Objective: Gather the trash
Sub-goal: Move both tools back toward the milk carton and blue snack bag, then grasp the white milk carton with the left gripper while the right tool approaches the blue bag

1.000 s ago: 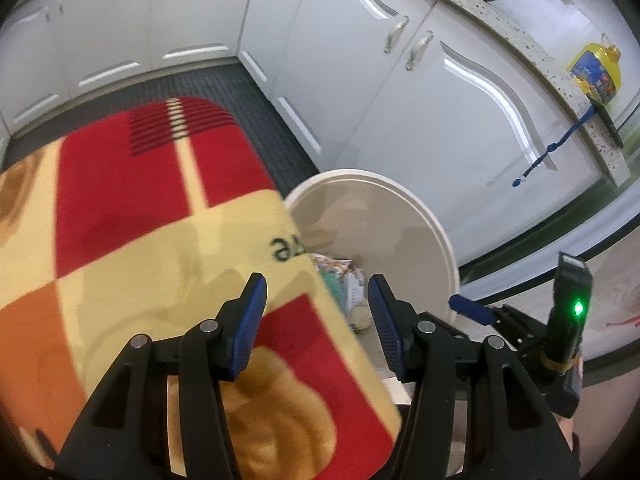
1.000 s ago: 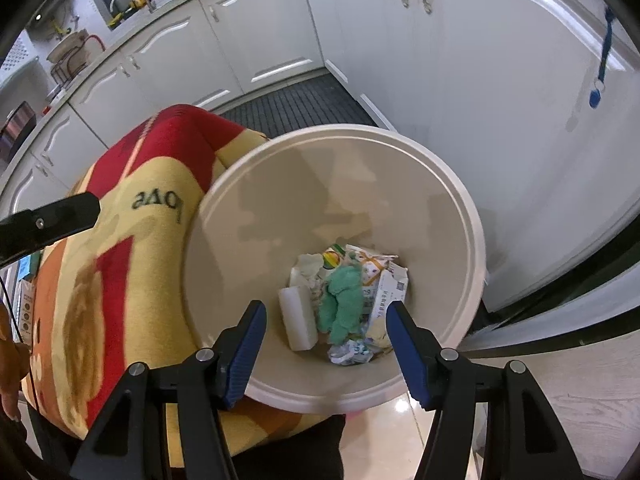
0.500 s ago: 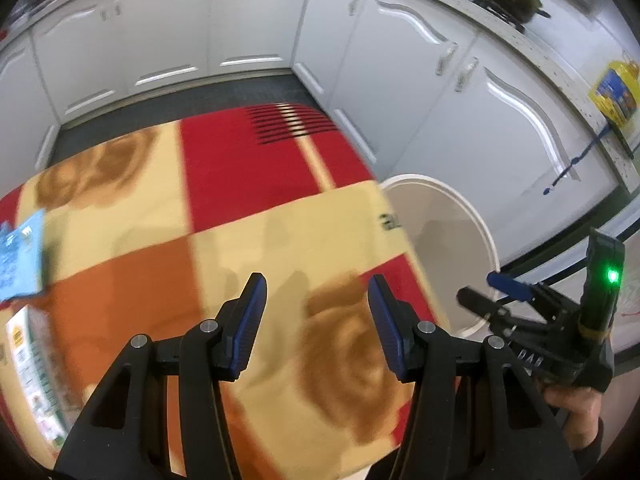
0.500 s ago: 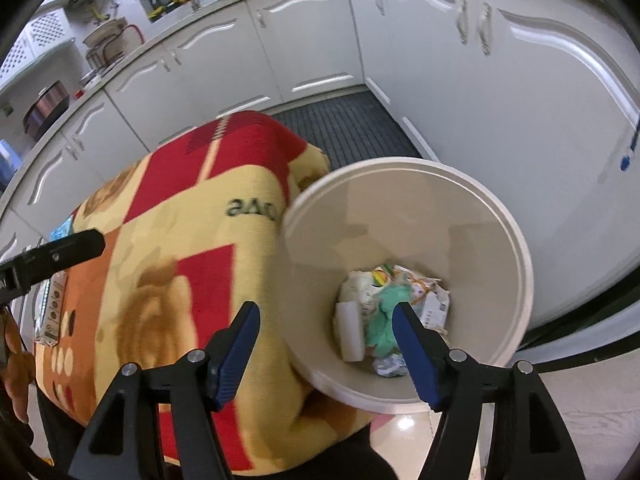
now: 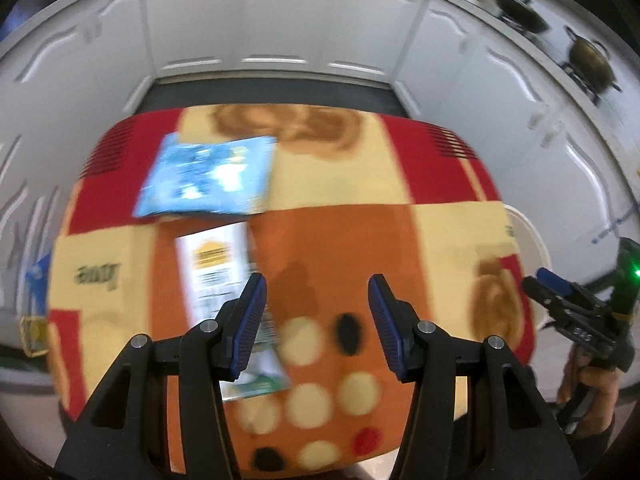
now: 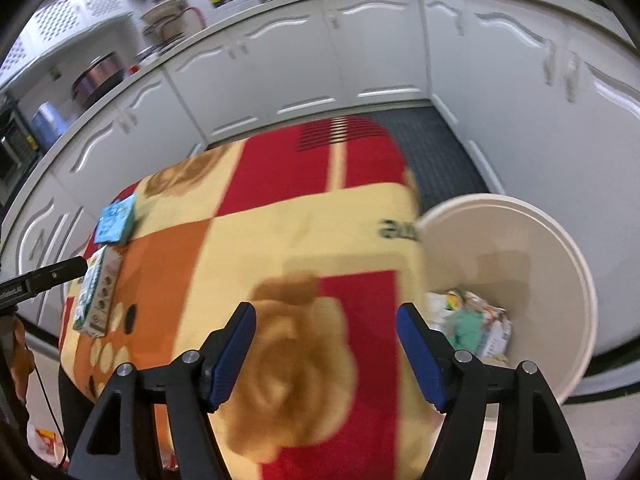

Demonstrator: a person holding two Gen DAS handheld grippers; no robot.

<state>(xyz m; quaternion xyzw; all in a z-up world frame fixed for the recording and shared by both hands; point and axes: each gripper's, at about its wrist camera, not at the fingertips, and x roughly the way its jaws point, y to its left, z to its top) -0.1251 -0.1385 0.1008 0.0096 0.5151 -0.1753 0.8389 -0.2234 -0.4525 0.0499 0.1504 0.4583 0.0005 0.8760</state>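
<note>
Carton (image 5: 224,280), white, flat on tablecloth (image 5: 360,240)

Only readable text: dark word "love", printed on cream patch of red, orange and cream patterned cloth (image 5: 360,240) covering surface. Left wrist view shows it upside down near cloth's left edge (image 5: 98,275); right wrist view shows it upside down, blurred, beside rim of round cream plastic bin (image 6: 560,240).

White carton with orange logo (image 5: 216,272) carries dark print lines (too blurred to read). Blue printed packet (image 5: 208,176): graphics only, nothing legible.
</note>
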